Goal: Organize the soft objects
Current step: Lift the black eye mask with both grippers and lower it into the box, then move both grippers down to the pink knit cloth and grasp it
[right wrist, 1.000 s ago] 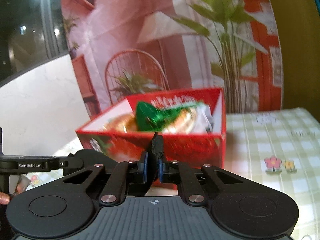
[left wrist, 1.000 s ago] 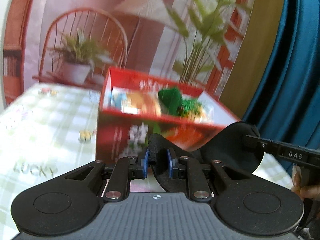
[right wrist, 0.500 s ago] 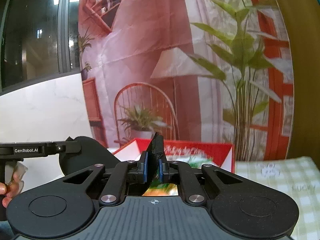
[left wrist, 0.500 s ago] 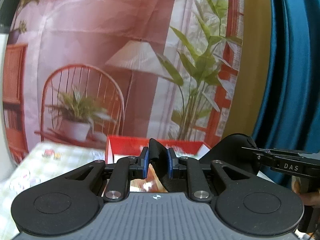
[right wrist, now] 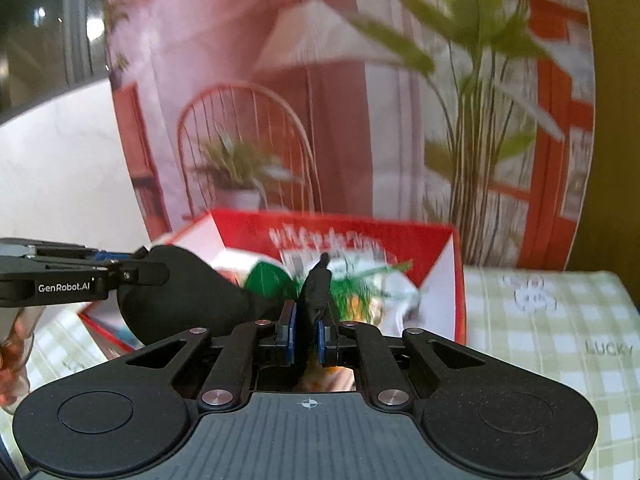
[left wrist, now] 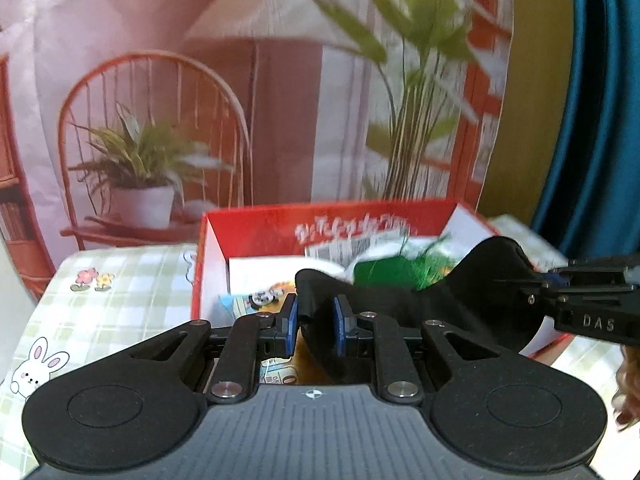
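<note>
A black soft eye mask (left wrist: pixel 472 300) hangs stretched between my two grippers just in front of the open red box (left wrist: pixel 256 232). My left gripper (left wrist: pixel 314 322) is shut on one end of it. My right gripper (right wrist: pixel 308 330) is shut on the other end, which also shows in the right wrist view (right wrist: pixel 180 292). The red box (right wrist: pixel 424 240) holds a green fuzzy toy (left wrist: pixel 384 274) and several colourful packets. The mask hides part of the box's contents.
The box stands on a green-checked tablecloth (left wrist: pixel 120 280) with flower and rabbit prints. A printed backdrop (left wrist: pixel 160 120) of a chair, lamp and plants hangs behind. A blue curtain (left wrist: pixel 600 100) is at the right. The cloth shows right of the box (right wrist: pixel 552 320).
Both grippers tilted up towards the backdrop, then back down, so the box is in view again. Both stay shut on the black mask.
</note>
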A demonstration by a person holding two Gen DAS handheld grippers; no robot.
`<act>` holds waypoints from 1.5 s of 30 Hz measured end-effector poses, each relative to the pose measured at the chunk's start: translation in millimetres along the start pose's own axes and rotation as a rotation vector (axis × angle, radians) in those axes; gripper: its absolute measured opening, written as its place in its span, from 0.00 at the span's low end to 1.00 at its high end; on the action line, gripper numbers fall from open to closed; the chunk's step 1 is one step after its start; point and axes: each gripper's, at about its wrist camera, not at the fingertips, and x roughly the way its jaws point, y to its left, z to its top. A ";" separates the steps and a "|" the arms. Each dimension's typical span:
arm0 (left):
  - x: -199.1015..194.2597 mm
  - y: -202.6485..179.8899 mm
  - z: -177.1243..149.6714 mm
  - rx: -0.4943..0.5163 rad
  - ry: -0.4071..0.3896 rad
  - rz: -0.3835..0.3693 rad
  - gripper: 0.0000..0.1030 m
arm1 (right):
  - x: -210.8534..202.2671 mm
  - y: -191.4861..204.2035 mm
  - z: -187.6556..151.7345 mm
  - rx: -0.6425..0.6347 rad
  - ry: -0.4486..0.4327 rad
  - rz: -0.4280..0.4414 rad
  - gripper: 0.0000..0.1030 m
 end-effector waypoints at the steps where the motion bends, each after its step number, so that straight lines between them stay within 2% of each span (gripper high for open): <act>1: 6.3 -0.2 -0.2 0.010 0.021 0.002 0.19 | 4.5 -1.3 -0.9 0.004 0.019 -0.007 0.08; 5: 21.9 2.9 1.0 -0.017 0.047 -0.003 0.19 | 22.2 -6.6 -2.5 0.018 0.081 -0.032 0.08; 10: 29.6 2.5 5.5 -0.027 0.056 0.011 0.21 | 34.0 -11.7 -0.1 0.044 0.103 -0.056 0.08; 14: 26.8 3.4 6.9 -0.026 0.056 0.019 0.30 | 33.2 -12.9 1.7 0.025 0.108 -0.074 0.10; 16: 21.8 6.3 7.0 -0.038 0.047 0.008 0.35 | 29.6 -13.1 2.1 0.009 0.104 -0.090 0.17; 17: 18.8 8.5 6.8 -0.051 0.040 -0.009 0.42 | 27.3 -12.6 3.2 -0.003 0.100 -0.099 0.19; 18: 15.9 11.2 6.6 -0.066 0.032 -0.031 0.54 | 24.8 -11.9 3.6 -0.017 0.095 -0.112 0.24; 20: 8.0 14.5 5.3 -0.090 0.010 -0.052 0.69 | 18.0 -10.9 3.6 -0.049 0.081 -0.118 0.26; 21: 3.8 14.8 4.2 -0.094 -0.002 -0.048 0.74 | 13.3 -9.6 3.1 -0.069 0.072 -0.113 0.33; 22: -0.8 14.4 3.2 -0.094 -0.014 -0.042 0.76 | 9.9 -7.9 3.5 -0.085 0.070 -0.116 0.45; 24: -9.1 12.6 1.1 -0.086 -0.028 -0.029 0.88 | 2.4 -4.6 2.5 -0.116 0.055 -0.134 0.61; 26: -17.3 10.0 -0.5 -0.077 -0.046 -0.010 0.96 | -5.5 -2.2 1.3 -0.134 0.041 -0.134 0.67; 29: -28.6 6.5 -2.7 -0.065 -0.059 -0.001 1.00 | -13.9 -0.7 0.8 -0.136 0.042 -0.133 0.75; 36: -48.5 -3.6 -16.8 -0.018 -0.037 0.012 1.00 | -44.7 5.2 -7.6 -0.090 -0.013 -0.120 0.98; 40: -61.7 -8.6 -33.3 0.003 -0.051 0.017 1.00 | -65.8 13.5 -23.9 -0.056 -0.025 -0.102 0.99; 45: -64.8 -7.2 -58.3 -0.018 -0.005 -0.016 1.00 | -77.9 18.0 -60.6 -0.012 0.023 -0.077 1.00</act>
